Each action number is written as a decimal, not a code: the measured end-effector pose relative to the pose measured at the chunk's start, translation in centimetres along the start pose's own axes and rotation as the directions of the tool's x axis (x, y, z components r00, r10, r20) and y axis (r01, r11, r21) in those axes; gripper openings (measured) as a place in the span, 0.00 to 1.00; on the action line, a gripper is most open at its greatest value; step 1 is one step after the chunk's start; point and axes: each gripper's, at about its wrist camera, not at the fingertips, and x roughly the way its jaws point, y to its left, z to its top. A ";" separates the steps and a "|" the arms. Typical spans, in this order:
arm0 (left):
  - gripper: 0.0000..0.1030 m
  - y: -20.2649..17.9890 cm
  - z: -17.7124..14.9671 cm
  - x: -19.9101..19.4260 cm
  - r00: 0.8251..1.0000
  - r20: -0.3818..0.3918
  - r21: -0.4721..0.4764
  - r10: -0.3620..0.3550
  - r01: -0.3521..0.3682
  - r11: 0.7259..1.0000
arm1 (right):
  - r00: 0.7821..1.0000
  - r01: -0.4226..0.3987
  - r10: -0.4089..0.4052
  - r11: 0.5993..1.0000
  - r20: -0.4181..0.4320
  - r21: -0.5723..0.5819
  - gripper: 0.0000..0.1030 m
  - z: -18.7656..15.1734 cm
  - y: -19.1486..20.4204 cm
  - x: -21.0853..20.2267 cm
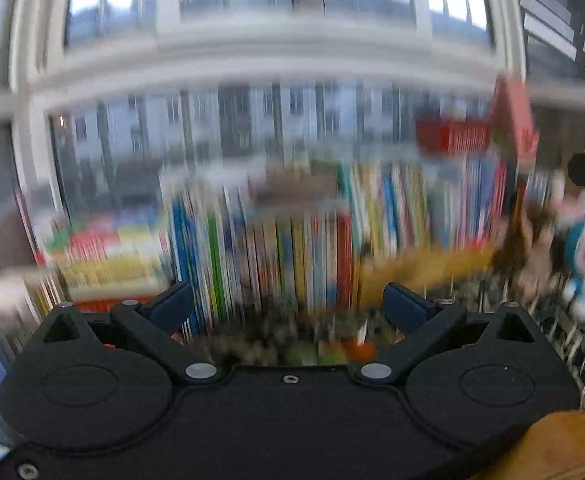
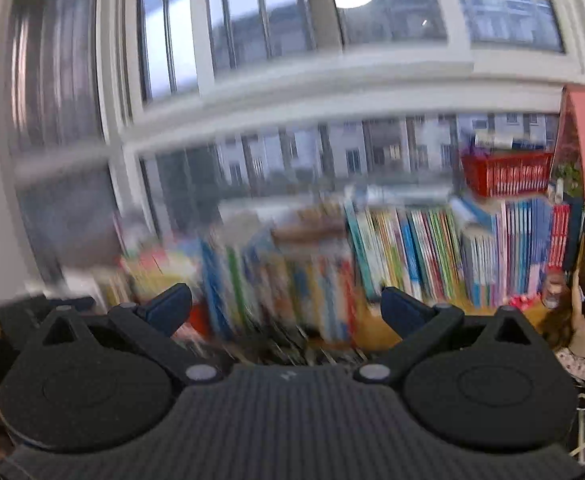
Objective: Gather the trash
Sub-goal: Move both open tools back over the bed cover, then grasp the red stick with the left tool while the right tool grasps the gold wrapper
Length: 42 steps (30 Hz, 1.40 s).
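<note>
Facing a blurred row of colourful upright books (image 1: 292, 240), both grippers hold nothing. The left gripper (image 1: 288, 304) and right gripper (image 2: 286, 304) have fingers spread wide; no trash shows, so progress is unclear.

A: Any readable text?
B: None. Book spines (image 2: 432, 256) at 3 o'clock are motion-blurred; white lettering on the red basket (image 2: 506, 174) at 2 o'clock can't be made out.
</note>
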 end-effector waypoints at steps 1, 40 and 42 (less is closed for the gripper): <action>0.98 -0.3 -1.7 1.5 0.999 -0.033 0.006 -0.007 0.007 1.000 | 1.000 0.005 -0.005 1.000 -0.023 -0.018 1.00 -1.3 -0.2 1.3; 0.09 -3.0 -17.3 12.4 0.921 -0.387 0.114 -0.049 0.101 0.988 | 0.924 -0.149 0.103 0.984 -0.369 -0.098 0.37 -20.0 1.9 21.6; 0.09 -2.9 -16.4 10.8 0.936 -0.349 0.115 -0.048 0.093 0.989 | 0.936 -0.147 0.114 0.986 -0.332 -0.078 0.38 -19.2 2.3 19.7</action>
